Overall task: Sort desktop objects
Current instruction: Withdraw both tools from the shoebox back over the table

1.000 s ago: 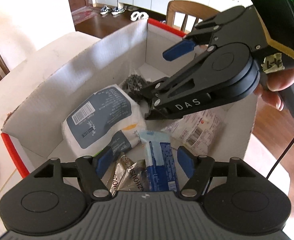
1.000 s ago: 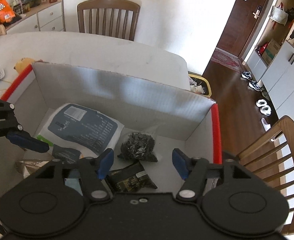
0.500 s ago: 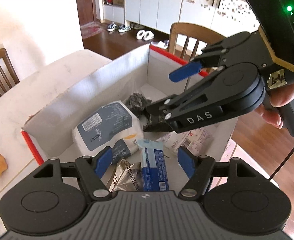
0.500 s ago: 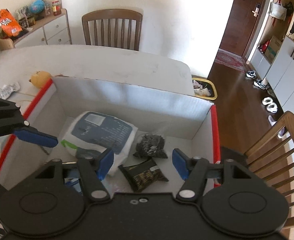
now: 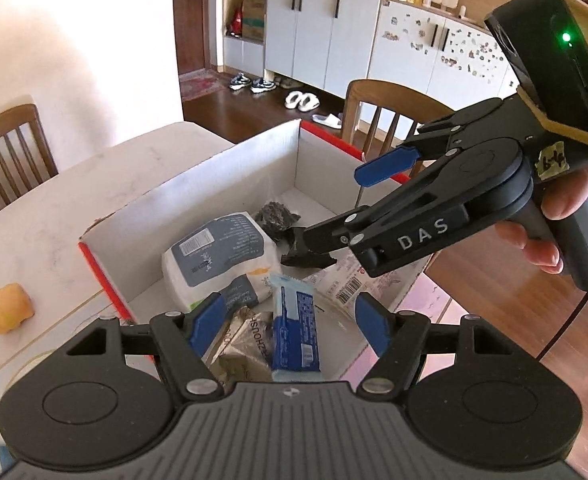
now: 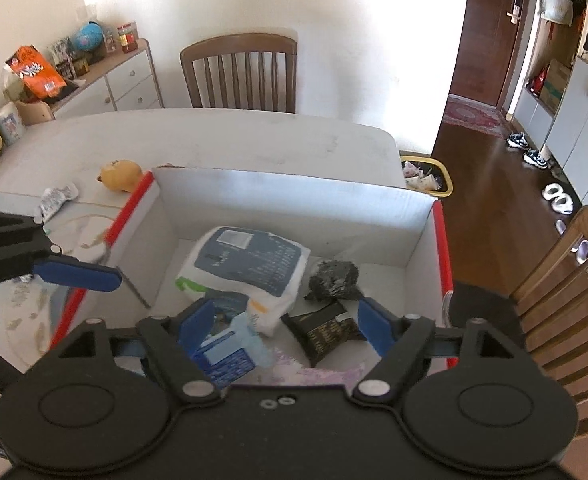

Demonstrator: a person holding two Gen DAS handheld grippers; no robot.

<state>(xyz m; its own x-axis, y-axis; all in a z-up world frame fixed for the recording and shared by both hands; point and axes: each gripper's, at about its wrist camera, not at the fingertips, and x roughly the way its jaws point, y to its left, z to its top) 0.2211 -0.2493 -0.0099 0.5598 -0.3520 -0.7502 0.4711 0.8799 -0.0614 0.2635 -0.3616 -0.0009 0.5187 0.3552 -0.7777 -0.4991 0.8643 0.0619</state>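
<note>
A white cardboard box [image 5: 213, 168] [image 6: 294, 192] with red edges holds a white-and-blue bag [image 5: 217, 256] [image 6: 249, 264], a blue bar wrapper [image 5: 296, 328] [image 6: 223, 356], a dark crumpled bag [image 5: 275, 216] [image 6: 334, 278], a black packet [image 6: 328, 332] and a brown foil packet [image 5: 249, 344]. My left gripper [image 5: 289, 320] hovers open above the box's near end, holding nothing. My right gripper [image 6: 285, 322] [image 5: 350, 204] hangs over the other end, its jaws opening, with nothing gripped. The black packet lies loose on the box floor below it. One left finger [image 6: 77, 274] shows at the left edge.
A yellow toy [image 5: 7, 312] [image 6: 119, 174] and a crumpled wrapper [image 6: 57, 196] lie on the white table beside the box. Wooden chairs [image 6: 239, 72] [image 6: 566, 280] stand at the table's far side and right. A yellow-rimmed bin [image 6: 426, 178] sits on the floor.
Both grippers have lifted up and back from the box, so more of the table and room shows. The right jaws have spread wider. The objects in the box stay put.
</note>
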